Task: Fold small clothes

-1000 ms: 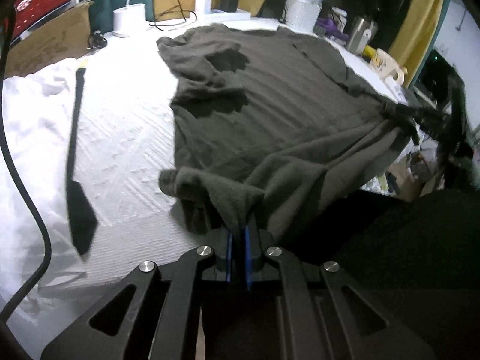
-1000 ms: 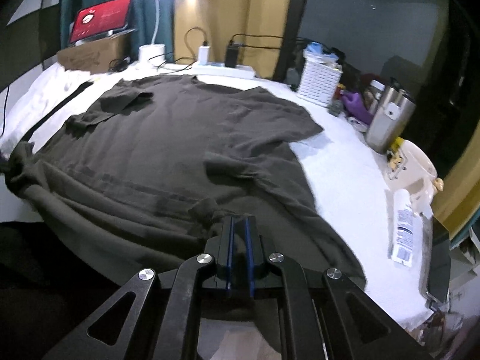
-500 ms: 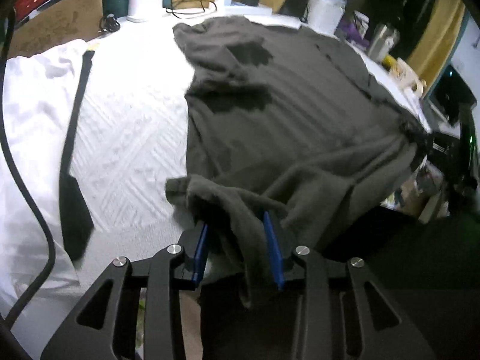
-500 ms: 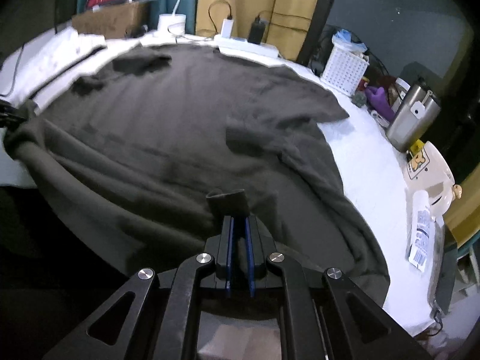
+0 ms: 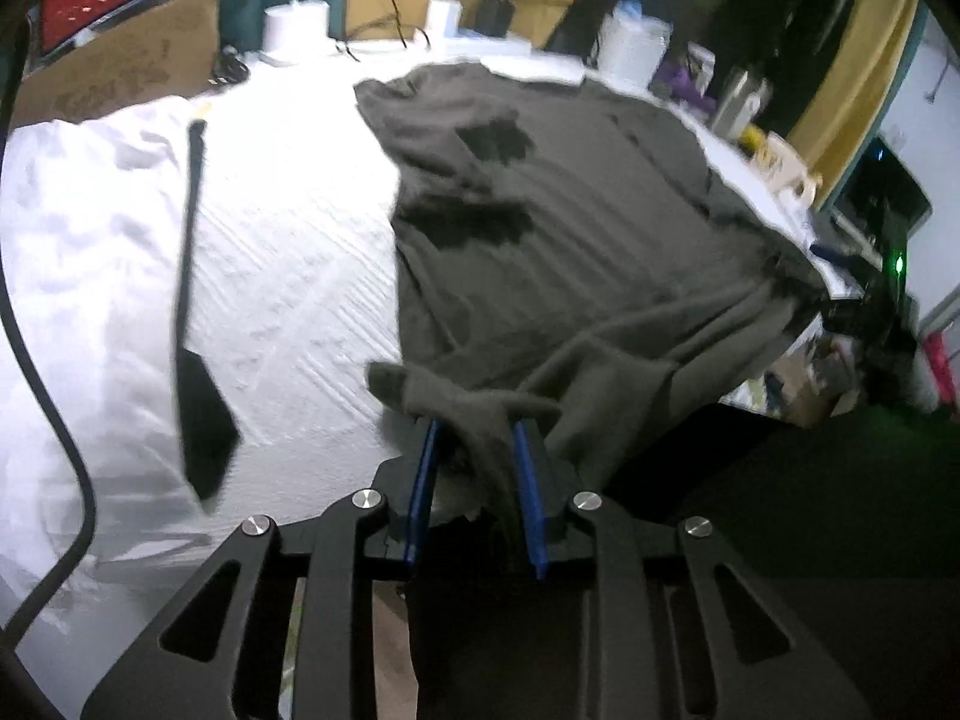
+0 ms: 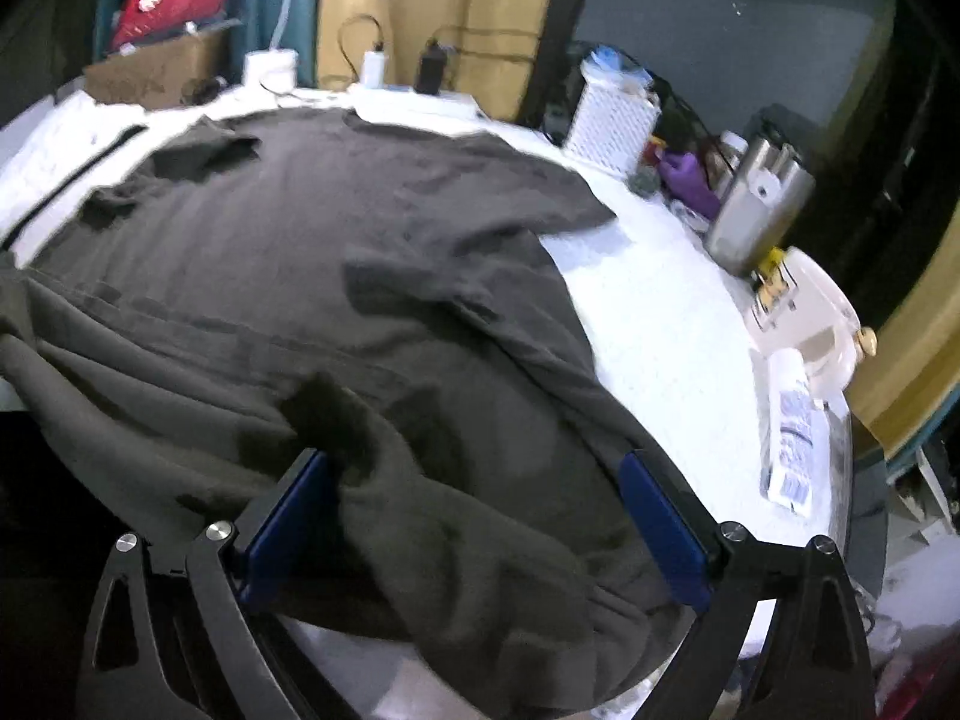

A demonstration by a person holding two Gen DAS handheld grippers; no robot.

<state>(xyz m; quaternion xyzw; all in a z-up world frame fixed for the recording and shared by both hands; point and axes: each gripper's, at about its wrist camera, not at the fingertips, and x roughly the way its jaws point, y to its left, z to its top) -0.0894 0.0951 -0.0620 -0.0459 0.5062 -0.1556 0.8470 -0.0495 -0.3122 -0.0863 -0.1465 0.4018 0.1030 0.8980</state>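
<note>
A dark grey-brown shirt (image 5: 576,228) lies spread on a white-covered table, collar end far, hem hanging over the near edge; it also shows in the right wrist view (image 6: 372,276). My left gripper (image 5: 474,438) is open at the shirt's near left hem corner, with a bunched fold of cloth lying loose between its blue pads. My right gripper (image 6: 474,468) is wide open over the near right hem, with a ridge of cloth between its jaws, not clamped.
A black strap (image 5: 192,300) lies on the white cover (image 5: 288,276) left of the shirt. Far edge holds a cardboard box (image 6: 150,69), chargers and cables (image 6: 372,63), a white basket (image 6: 609,120), a steel tumbler (image 6: 756,210), a white mug (image 6: 810,312) and a packet (image 6: 792,438).
Both grippers have let go of the hem: the left opened about half a second ago, the right just now. The hem has dropped and slackened at the table's near edge.
</note>
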